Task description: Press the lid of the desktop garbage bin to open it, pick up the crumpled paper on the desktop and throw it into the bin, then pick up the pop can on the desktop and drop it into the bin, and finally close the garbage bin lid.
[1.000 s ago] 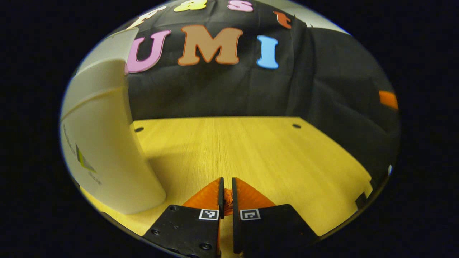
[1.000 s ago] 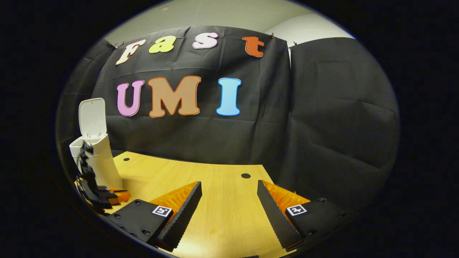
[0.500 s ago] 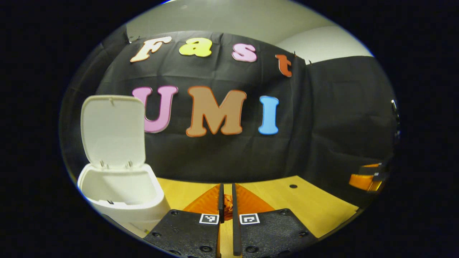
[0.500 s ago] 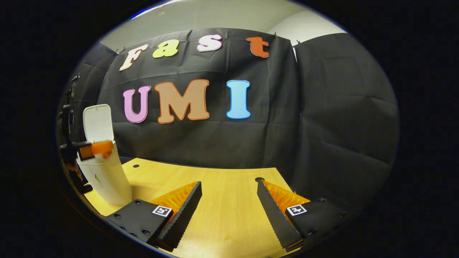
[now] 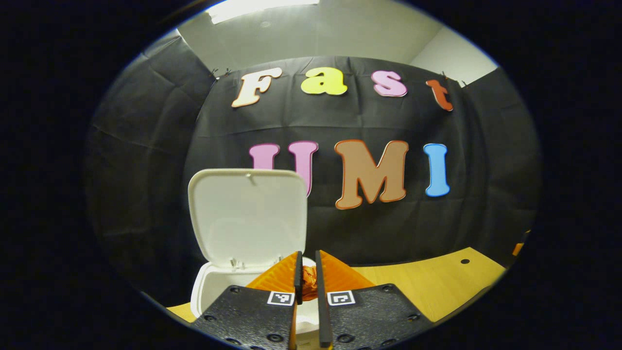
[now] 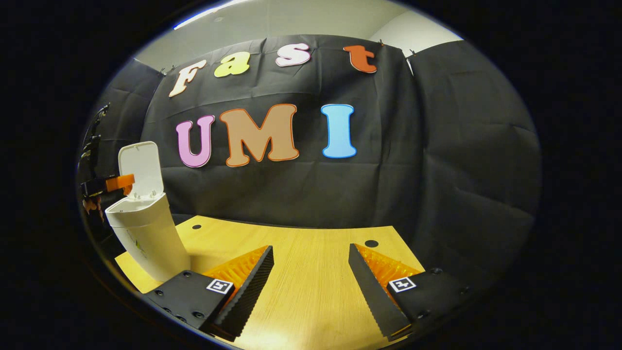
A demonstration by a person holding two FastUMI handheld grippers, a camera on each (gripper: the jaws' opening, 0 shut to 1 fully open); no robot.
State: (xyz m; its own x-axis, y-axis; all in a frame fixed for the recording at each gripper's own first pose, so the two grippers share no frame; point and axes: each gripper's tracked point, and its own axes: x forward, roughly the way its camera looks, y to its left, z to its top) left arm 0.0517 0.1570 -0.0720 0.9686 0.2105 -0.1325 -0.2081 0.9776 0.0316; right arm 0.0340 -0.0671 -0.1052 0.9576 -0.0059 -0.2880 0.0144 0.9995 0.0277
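Pop can held above open bin
The pop can (image 5: 308,279) is pinched by the left gripper (image 5: 307,272) over the bin (image 6: 146,233); the right gripper (image 6: 311,272) is spread.

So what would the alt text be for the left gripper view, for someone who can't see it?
The left hand-held gripper, nearly shut on something small and crumpled, is raised in front of a white desktop garbage bin. The bin's lid stands open and upright against the black booth wall, with the wooden desktop to the right.
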